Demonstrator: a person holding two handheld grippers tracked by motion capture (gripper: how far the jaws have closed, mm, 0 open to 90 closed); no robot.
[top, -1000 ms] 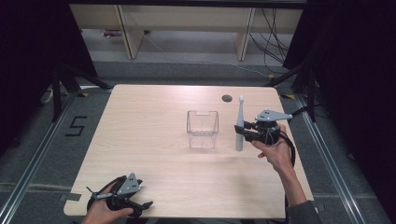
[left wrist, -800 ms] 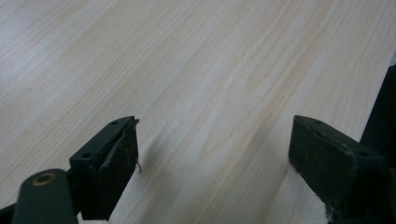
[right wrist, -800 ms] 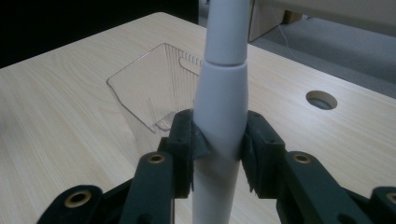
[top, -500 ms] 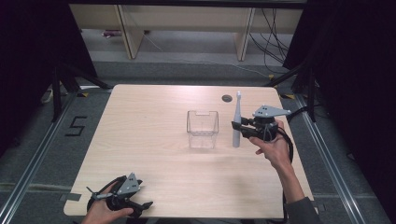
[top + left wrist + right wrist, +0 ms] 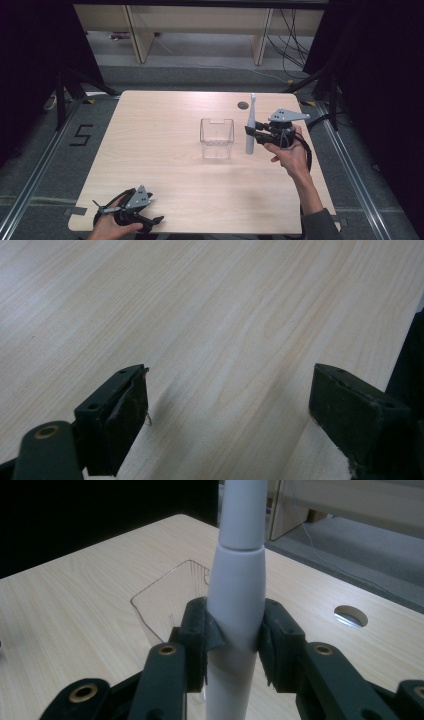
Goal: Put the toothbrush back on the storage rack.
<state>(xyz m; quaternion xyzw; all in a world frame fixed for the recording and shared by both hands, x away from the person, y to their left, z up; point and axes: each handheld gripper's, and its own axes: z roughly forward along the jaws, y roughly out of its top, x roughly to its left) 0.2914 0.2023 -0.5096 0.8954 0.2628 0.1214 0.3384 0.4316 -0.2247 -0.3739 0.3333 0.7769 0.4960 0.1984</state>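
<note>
Two grippers, right gripper (image 5: 251, 132) clamped on upright white plastic electric toothbrush (image 5: 250, 129) just right of clear square plastic cup (image 5: 217, 138), left gripper (image 5: 152, 219) released, well apart from cup, near the light wooden table (image 5: 165, 130) edge.

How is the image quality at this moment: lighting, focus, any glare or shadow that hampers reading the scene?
High view: the pale wooden table is evenly lit, its surroundings dark; the clear plastic container is faint.
Right gripper view: the white electric toothbrush is sharp, slightly overexposed at the top; the background is soft.
Left gripper view: the black jaws are near and slightly blurred, casting soft shadows on the wood.
</note>
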